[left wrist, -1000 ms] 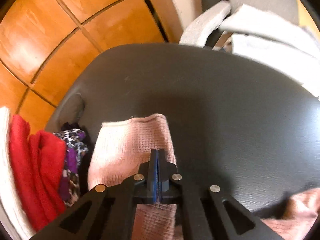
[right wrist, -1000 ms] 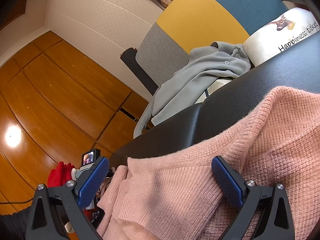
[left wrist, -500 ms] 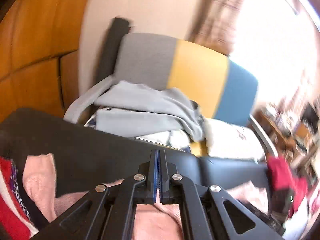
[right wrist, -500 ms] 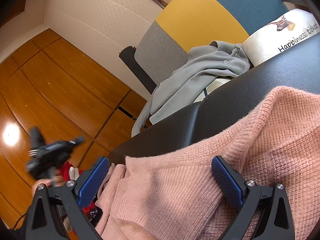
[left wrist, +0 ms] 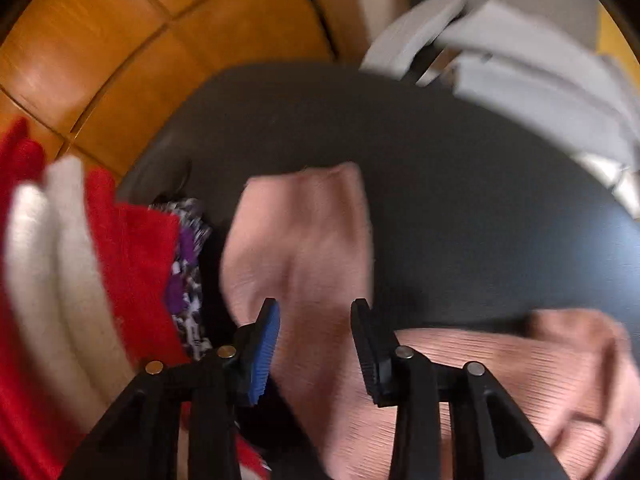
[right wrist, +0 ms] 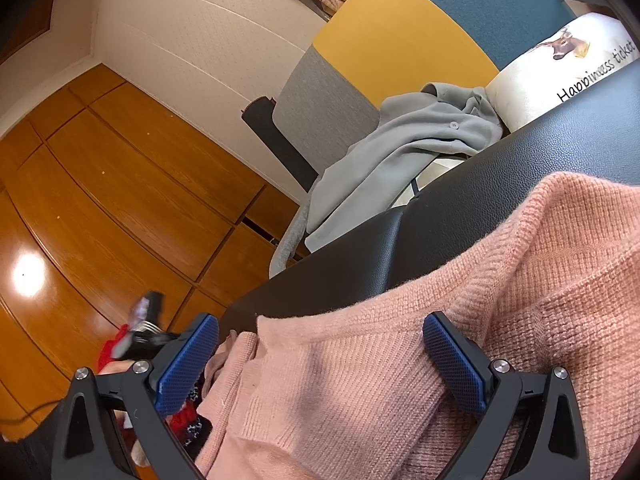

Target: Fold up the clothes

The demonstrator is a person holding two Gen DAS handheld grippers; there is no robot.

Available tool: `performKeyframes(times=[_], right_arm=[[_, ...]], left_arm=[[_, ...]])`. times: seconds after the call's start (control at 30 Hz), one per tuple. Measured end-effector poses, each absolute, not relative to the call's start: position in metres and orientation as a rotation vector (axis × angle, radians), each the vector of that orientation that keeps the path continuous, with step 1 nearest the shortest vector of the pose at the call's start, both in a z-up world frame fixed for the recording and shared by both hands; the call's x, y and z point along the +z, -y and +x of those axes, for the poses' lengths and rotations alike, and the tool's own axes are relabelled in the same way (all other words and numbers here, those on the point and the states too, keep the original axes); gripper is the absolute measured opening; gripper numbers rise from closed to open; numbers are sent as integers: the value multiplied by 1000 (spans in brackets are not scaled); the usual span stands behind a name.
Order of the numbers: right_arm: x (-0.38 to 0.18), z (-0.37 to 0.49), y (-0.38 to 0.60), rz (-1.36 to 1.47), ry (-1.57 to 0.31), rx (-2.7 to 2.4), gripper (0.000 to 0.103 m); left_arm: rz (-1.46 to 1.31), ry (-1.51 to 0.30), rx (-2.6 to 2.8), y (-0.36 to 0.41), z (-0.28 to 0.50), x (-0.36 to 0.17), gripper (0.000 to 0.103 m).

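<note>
A pink knit sweater (right wrist: 460, 352) lies on a black padded bench (right wrist: 500, 184). Its sleeve (left wrist: 312, 232) stretches out flat across the bench (left wrist: 460, 184) in the blurred left wrist view. My left gripper (left wrist: 314, 334) is open, its fingers straddling the sleeve just above it. My right gripper (right wrist: 320, 356) is open wide and hovers low over the sweater's body, holding nothing. The left gripper (right wrist: 140, 332) shows blurred at the bench's far end in the right wrist view.
A pile of red, white and patterned clothes (left wrist: 100, 264) sits at the left end of the bench. A grey garment (right wrist: 392, 152) hangs over a grey, yellow and blue chair (right wrist: 400, 44) behind the bench. A white cushion (right wrist: 560, 68) lies on the chair. The floor (right wrist: 120, 200) is orange wood.
My left gripper swung up and away, then came back down over the sleeve; its jaws went from shut to open. My right gripper stayed in place and open.
</note>
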State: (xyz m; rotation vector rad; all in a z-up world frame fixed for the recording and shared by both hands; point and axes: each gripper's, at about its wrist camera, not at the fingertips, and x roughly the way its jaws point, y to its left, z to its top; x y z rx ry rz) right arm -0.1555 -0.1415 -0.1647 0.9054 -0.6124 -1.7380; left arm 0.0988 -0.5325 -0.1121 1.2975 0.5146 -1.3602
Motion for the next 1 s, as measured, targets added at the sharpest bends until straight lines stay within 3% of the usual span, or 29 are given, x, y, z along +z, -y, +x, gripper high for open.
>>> performKeyframes(times=[0.1, 0.23, 0.27, 0.3, 0.37, 0.5, 0.67, 0.8, 1.0], right_arm=[[-161, -155, 148, 944, 546, -1752, 103], [-140, -146, 166, 994, 336, -1809, 103], [-124, -140, 171, 940, 274, -1820, 103], [-109, -132, 178, 885, 210, -1813, 103], [-85, -112, 207, 832, -8, -1782, 103], [-91, -78, 256, 843, -423, -1841, 103], [-138, -88, 250, 1007, -445, -1943, 103], [-148, -82, 241, 941, -428, -1970, 103], [-146, -83, 235, 933, -382, -1963, 103]], left_arm=[[1374, -427, -1319, 536, 94, -134, 52], [1406, -213, -1340, 522, 79, -144, 52], [1398, -231, -1369, 522, 81, -144, 43], [1390, -252, -1398, 522, 82, -143, 21], [1331, -415, -1465, 527, 89, -136, 0], [1149, -658, -1518, 533, 114, -122, 0], [973, -821, -1590, 530, 142, -106, 0], [823, -874, -1702, 520, 142, -80, 0], [705, -838, -2066, 466, 99, -32, 0]])
